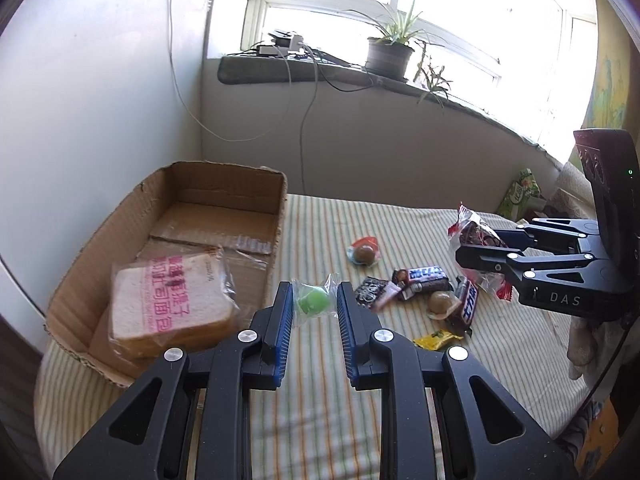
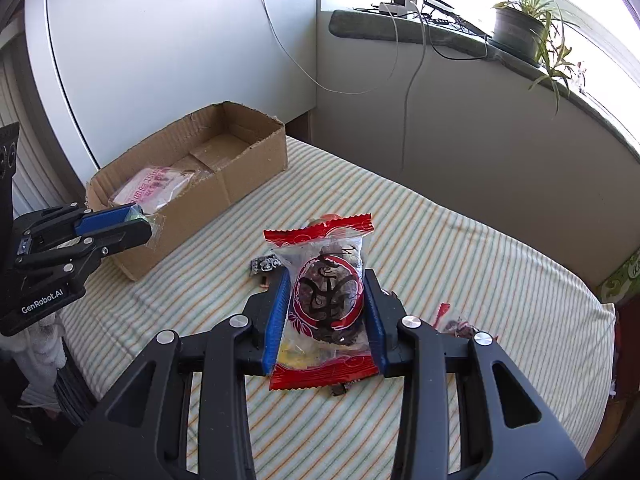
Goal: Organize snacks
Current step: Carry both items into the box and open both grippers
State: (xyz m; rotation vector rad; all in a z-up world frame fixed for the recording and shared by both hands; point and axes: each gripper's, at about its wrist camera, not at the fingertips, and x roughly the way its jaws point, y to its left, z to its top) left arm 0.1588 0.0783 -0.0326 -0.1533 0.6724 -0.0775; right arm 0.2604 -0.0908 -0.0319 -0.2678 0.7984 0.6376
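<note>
Currently we grip a green candy (image 1: 313,301) in the left gripper (image 1: 313,316) and a red-wrapped snack (image 2: 326,300) in the right gripper (image 2: 326,316), both above the striped cloth (image 1: 320,420). Thin slippery wrappers could slide out before the cardboard box (image 1: 224,184). One bread pack (image 1: 170,300) inside; roughly seven snacks loose.

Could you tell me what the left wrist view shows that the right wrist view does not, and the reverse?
Only the left wrist view shows the green candy clearly, plus the loose snack pile on the striped cloth. Only the right wrist view shows the face of the red-edged packet in the right hand-held gripper. Both show the cardboard box holding wrapped bread, and the potted plant.
</note>
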